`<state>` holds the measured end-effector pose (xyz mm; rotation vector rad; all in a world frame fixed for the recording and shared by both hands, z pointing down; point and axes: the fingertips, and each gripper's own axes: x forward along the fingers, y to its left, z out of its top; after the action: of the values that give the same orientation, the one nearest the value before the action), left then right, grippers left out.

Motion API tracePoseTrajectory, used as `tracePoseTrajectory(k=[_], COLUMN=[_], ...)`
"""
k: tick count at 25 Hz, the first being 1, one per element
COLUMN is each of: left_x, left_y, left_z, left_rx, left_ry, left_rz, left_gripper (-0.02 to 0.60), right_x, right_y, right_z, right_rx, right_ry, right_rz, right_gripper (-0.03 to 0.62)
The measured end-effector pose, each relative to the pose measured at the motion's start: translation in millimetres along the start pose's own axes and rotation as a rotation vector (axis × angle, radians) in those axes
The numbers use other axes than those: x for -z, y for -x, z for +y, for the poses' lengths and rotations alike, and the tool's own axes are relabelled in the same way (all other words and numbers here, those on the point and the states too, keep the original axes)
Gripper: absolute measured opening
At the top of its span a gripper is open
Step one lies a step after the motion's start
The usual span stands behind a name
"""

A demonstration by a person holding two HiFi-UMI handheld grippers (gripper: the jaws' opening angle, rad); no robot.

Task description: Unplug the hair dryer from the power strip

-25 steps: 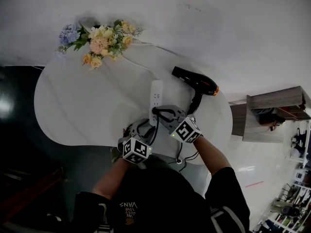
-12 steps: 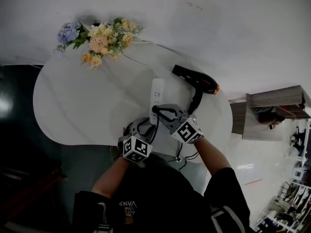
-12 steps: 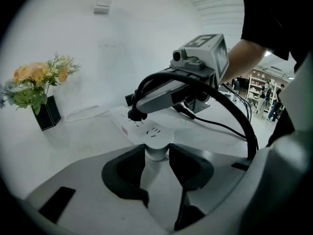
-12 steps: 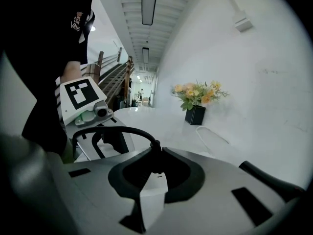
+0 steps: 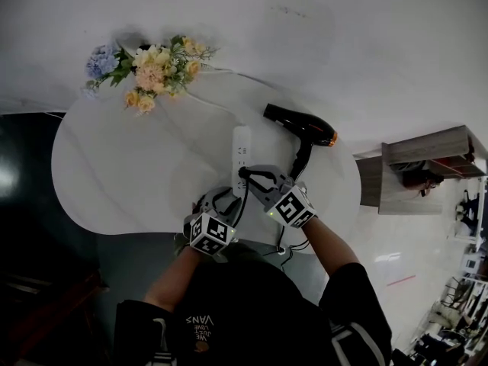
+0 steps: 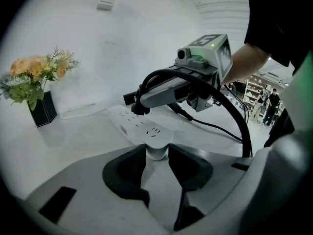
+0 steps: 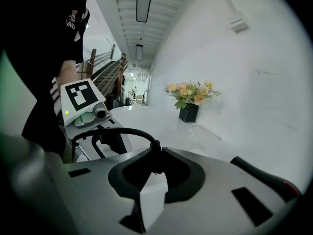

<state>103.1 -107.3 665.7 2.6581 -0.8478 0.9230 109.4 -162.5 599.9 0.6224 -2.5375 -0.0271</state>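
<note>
A white power strip point(image 5: 241, 152) lies on the white table point(image 5: 130, 166), pointing away from me. My left gripper point(image 5: 226, 198) point(image 6: 156, 150) is shut on its near end, which sits between the pads. My right gripper point(image 5: 244, 175) point(image 7: 155, 153) is shut on the black plug point(image 6: 140, 108), right at the strip's top face point(image 6: 142, 127). I cannot tell whether the pins are still seated. The plug's black cord point(image 6: 234, 126) loops back over the right gripper. The black hair dryer point(image 5: 300, 125) point(image 7: 272, 180) lies on the table to the right of the strip.
A bunch of flowers in a black pot point(image 5: 145, 65) point(image 6: 36, 82) stands at the table's far left by the wall. The strip's white cable point(image 5: 221, 107) runs along the back. A wooden cabinet point(image 5: 419, 174) stands off to the right.
</note>
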Motion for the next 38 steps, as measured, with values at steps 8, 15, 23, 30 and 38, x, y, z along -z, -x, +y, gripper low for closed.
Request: tracePoseTrajectory(k=[8,15,23,30,38], left_x=[-9.6,-22.6,-41.1,-56.6,-63.2], left_y=[14.1,31.0,56.0,78.7,99.9], left_z=[6.8,23.9,42.0,55.9,67.6], left_rx=[0.039,0.065,0.086,0.103,0.12], left_ry=[-0.03,-0.059,-0.083,-0.091,-0.094], left_rz=[-0.022,-0.067,-0.124,-0.173,-0.21], left_gripper=[0.152,0.122,0.072,0.04,0.023], right_x=[-2.6,-5.1,-15.5,-23.5,-28.7], right_y=[14.0,27.9,47.5,69.1,90.4], right_z=[-2.3,-1.7,2.2,12.8,21.1], right_rx=[0.11,0.207,0.335,0.449,0.576], right_ry=[-0.114,-0.194,-0.272,-0.392,-0.511], right_rz=[0.002,0.016,0.015,-0.004,-0.029], right_gripper=[0.074,0.074,0.074,0.074,0.074])
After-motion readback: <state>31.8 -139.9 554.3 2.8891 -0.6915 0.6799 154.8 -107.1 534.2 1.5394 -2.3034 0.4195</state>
